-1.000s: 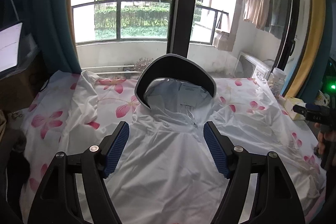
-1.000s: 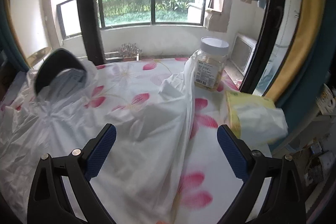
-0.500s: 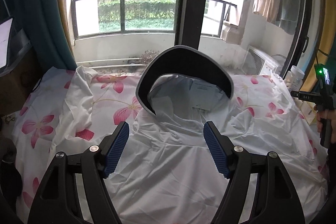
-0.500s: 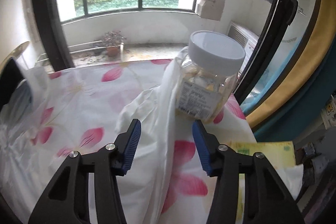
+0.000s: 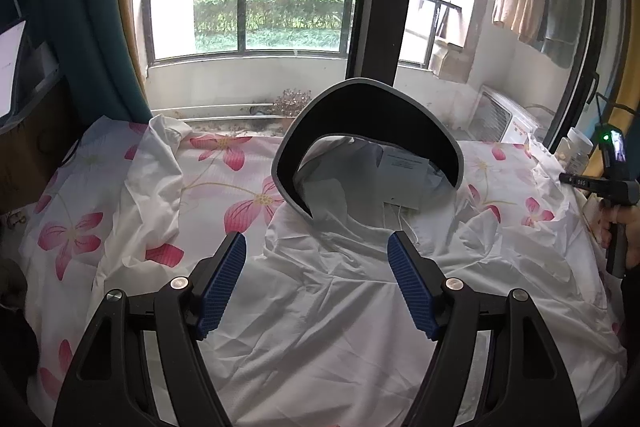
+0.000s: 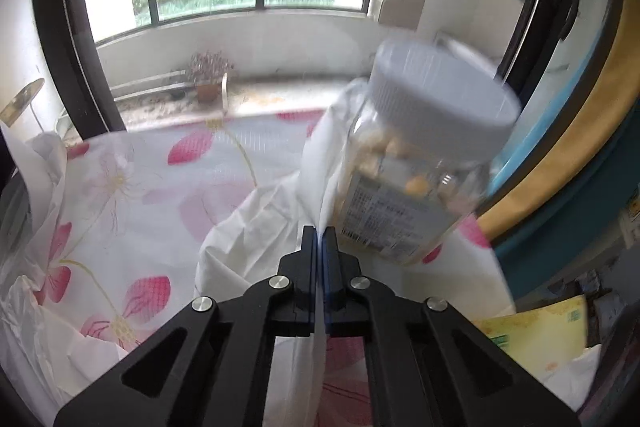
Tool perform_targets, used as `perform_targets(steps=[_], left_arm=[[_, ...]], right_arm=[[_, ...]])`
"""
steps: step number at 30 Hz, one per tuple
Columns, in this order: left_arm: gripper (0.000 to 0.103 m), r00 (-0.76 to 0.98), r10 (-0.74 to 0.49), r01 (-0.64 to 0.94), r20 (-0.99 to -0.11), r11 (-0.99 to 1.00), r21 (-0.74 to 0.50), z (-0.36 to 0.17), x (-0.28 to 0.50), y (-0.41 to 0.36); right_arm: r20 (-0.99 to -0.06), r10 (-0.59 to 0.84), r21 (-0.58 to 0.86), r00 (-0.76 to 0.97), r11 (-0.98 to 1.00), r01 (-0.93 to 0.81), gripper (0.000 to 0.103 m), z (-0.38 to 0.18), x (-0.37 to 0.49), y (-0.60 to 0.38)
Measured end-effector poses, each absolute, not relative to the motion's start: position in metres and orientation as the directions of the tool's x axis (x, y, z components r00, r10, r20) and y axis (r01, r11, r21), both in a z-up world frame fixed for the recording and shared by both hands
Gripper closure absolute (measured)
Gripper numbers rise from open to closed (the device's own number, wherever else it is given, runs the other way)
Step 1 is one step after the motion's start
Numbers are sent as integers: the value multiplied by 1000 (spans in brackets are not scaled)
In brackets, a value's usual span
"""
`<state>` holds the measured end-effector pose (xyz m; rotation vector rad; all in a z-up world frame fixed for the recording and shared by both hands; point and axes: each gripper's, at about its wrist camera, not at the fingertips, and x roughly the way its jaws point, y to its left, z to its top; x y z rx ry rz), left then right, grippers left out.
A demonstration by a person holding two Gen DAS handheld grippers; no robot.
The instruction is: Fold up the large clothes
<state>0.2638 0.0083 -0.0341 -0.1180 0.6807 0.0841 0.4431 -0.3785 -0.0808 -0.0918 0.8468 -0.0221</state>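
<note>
Pinching the white jacket's sleeve [image 6: 316, 163] shut beside the jar [image 6: 416, 171] at frame centre, the right gripper [image 6: 319, 239] likely next draws it inward across the body, while the left gripper [image 5: 316, 267] hangs wide open and empty over the jacket [image 5: 320, 327].

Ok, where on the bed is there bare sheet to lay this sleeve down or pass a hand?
Bare floral sheet lies between the left sleeve and the visored hood. The right edge is crowded: the right gripper pinches the right sleeve against the plastic jar, with a tissue pack beside it.
</note>
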Motion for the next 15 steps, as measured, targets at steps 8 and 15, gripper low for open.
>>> perform_targets(steps=[8,15], left_arm=[[27,796,27,-102,-605,991,-91,-23,252,10],[27,827,15,-91,-562,990,-106,-6,226,17]], right_arm=[[-610,-19,-98,792,994,-52,102,-19,398,-361],[-537,65,-104,841,984,-142,102,20,348,-325]])
